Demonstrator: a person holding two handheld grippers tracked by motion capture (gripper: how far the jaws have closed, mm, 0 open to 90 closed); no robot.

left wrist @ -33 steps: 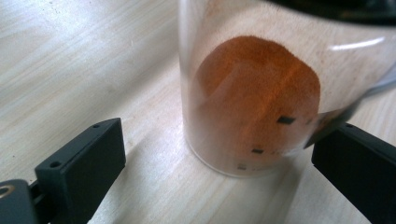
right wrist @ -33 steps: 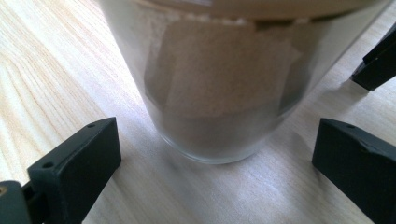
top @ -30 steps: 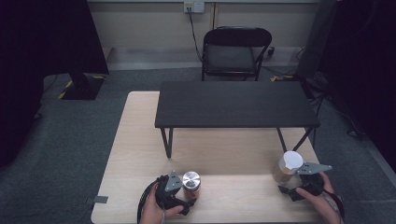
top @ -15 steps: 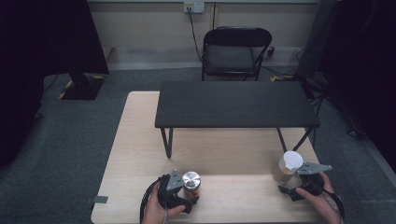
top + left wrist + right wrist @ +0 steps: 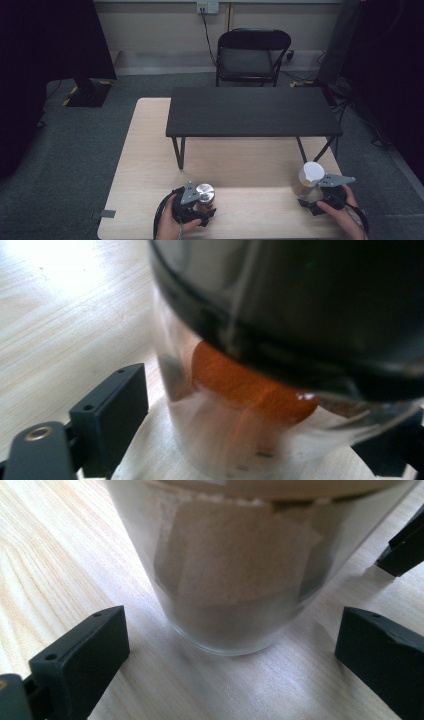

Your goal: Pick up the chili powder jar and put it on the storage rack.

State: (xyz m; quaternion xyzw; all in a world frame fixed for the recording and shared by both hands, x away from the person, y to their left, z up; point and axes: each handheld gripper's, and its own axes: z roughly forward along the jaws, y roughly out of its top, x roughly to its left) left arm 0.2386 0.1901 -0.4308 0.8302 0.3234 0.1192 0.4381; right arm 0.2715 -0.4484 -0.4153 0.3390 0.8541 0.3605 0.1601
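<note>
Both claws at their jars, grips forming.

High view: left claw (image 5: 197, 202) at the steel-lidded jar (image 5: 205, 195), right claw (image 5: 312, 197) at the white-lidded jar (image 5: 309, 180), both near the counter (image 5: 150, 150) front edge.
Left gripper view: jaws have just been closing around that jar, contact unclear.
Right gripper view: jaws released, clear of the glass; next, I judge, squeeze.

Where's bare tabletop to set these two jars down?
Bare wood lies between the silver-lidded jar and the white-lidded jar, and under the black bench. Crowded only around each jar, by the left gripper and right gripper.
</note>
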